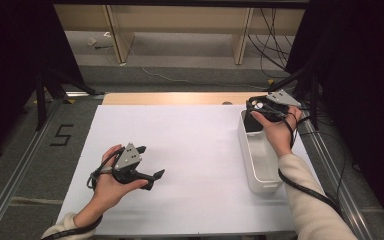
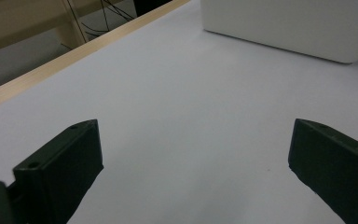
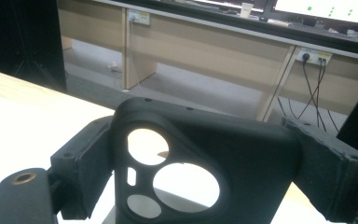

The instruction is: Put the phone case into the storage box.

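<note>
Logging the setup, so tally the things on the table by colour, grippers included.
White: 1, the bin
Black: 3, the left gripper, the right gripper and the holed part held between its fingers over the bin's far end
Total: 4

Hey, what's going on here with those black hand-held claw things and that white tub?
A person sits at a white-covered table with a two-jaw gripper in each hand. The right gripper is clamped on a black plastic part pierced with round holes, holding it over the far end of a white bin. The left gripper rests near the table's left side with its jaws wide apart and nothing between them.
</note>
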A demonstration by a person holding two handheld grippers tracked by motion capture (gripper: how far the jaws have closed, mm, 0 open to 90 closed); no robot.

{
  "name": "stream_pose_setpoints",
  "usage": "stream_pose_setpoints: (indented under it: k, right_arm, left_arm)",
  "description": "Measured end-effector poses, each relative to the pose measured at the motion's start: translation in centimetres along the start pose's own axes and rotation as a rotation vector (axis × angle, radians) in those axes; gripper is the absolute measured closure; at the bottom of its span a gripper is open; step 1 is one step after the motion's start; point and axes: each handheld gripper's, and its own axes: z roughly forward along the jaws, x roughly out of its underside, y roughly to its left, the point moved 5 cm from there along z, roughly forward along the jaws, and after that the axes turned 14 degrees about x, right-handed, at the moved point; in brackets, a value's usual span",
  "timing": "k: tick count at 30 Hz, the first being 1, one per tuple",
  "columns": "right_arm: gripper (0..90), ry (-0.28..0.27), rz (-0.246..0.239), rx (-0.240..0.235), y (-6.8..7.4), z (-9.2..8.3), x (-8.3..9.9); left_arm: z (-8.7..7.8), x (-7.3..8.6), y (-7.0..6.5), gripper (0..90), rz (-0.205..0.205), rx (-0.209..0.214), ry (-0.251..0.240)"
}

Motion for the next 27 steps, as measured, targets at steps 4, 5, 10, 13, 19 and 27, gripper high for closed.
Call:
stream_pose_setpoints:
  k: [4, 5, 10, 13, 19, 27]
  right_arm:
    - [14.7, 0.011, -0.006, -0.004, 0.0, 0.1, 0.0]
    - [14.7, 0.012, -0.005, -0.003, 0.0, 0.2, 0.0]
    - [14.6, 0.026, -0.010, -0.008, 0.1, 0.3, 0.0]
    - [14.6, 0.034, -0.019, -0.010, 0.2, 0.4, 0.0]
    - [14.3, 0.061, -0.023, -0.022, 0.3, 0.7, 0.1]
    - [13.3, 0.114, -0.021, -0.011, 0.5, 1.2, 0.2]
  left_arm:
    - [0.0, 0.1, 0.0, 2.3, -0.004, 0.001, 0.001]
    - [0.0, 0.0, 0.0, 2.3, -0.002, 0.001, 0.001]
    - [0.0, 0.0, 0.0, 2.3, -0.002, 0.001, 0.000]
    - [0.0, 0.0, 0.0, 2.3, -0.001, 0.001, 0.001]
    - [0.0, 0.0, 0.0, 2.3, -0.003, 0.000, 0.001]
    - [-0.1, 0.0, 0.1, 2.3, -0.004, -0.001, 0.000]
